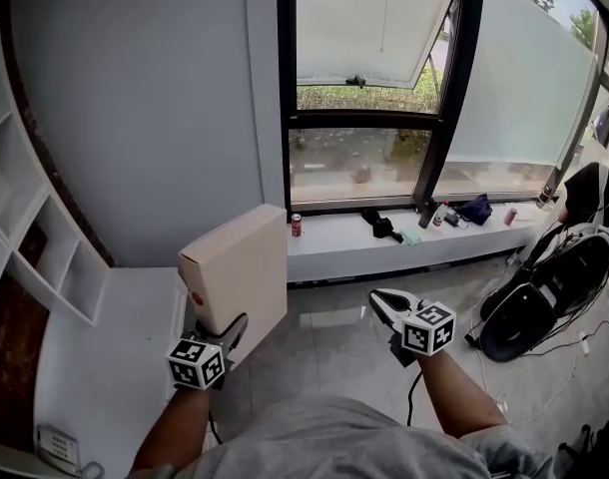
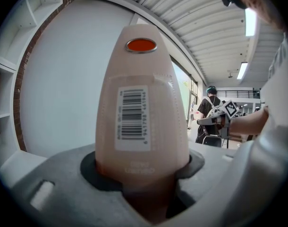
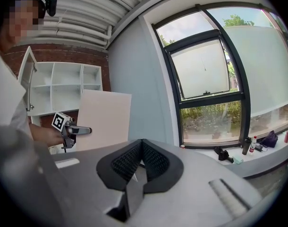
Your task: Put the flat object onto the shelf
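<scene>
Far left, the white shelf (image 1: pixel 47 255) stood against the wall, its cubbies facing the room. Just to its right came the left gripper (image 1: pixel 228 335), clamped on the lower edge of the flat box (image 1: pixel 240 272). The jaws sat partway open with the pink carton wedged between them, and it stood upright on edge. It was up in the air, clear of the shelf and not yet turned toward it. The left gripper view showed the carton's narrow side, its barcode label (image 2: pixel 132 113) facing the camera.

Across to the middle, the right gripper (image 1: pixel 379 299) hung level beside it, pads pressed together on nothing, so it was along for the ride. Beyond it ran the window sill (image 1: pixel 404 252) with a red can (image 1: pixel 296 225) at its left end, and black bags (image 1: pixel 544 297) slumped on the floor at far right.

By my read this was the carry leg: the pickup was done, the placing was not. Next the box likely needed swinging left to a cubby mouth. It probably needed tipping to match the opening, then sliding in before the jaws let go. The free gripper might steady the far edge.
</scene>
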